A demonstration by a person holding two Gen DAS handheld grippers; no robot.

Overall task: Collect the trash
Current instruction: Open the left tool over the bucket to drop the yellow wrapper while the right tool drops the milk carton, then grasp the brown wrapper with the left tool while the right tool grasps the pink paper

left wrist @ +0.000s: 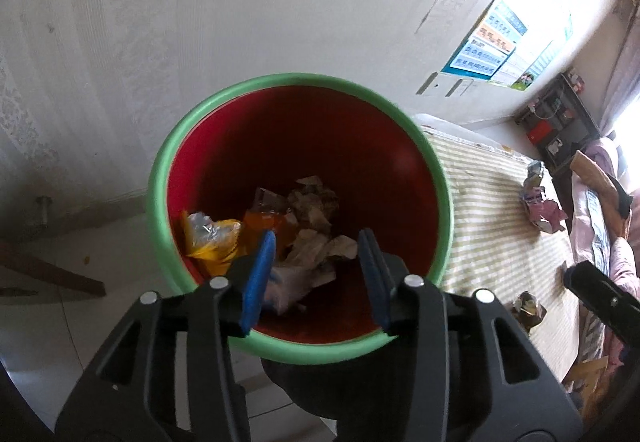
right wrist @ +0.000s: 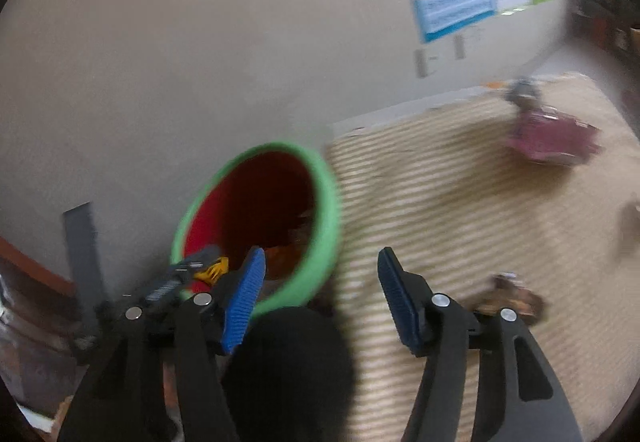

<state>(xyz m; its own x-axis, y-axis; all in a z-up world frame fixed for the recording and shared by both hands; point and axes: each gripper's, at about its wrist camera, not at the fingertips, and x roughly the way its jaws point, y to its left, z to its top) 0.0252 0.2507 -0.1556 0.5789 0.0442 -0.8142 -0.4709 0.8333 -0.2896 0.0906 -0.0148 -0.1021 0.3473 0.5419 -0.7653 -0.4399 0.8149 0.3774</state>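
**Trash could miss the bin**

The left hand-held gripper [left wrist: 316, 274] hangs right over the bin [left wrist: 160, 202], jaws apart and empty; the bin sits just beside the bed [left wrist: 500, 242] and might tip if bumped; the right hand-held gripper [right wrist: 320, 298] is wide and empty; a wrapper [right wrist: 508, 294] lies near it; a pink wrapper [right wrist: 552, 142] lies far off.

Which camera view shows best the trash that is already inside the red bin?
The left wrist view. It looks straight down into the red bin, so the crumpled paper and the yellow wrapper at the bottom are sharp. The right wrist view is blurred and sees the bin from the side, showing only a yellow scrap.
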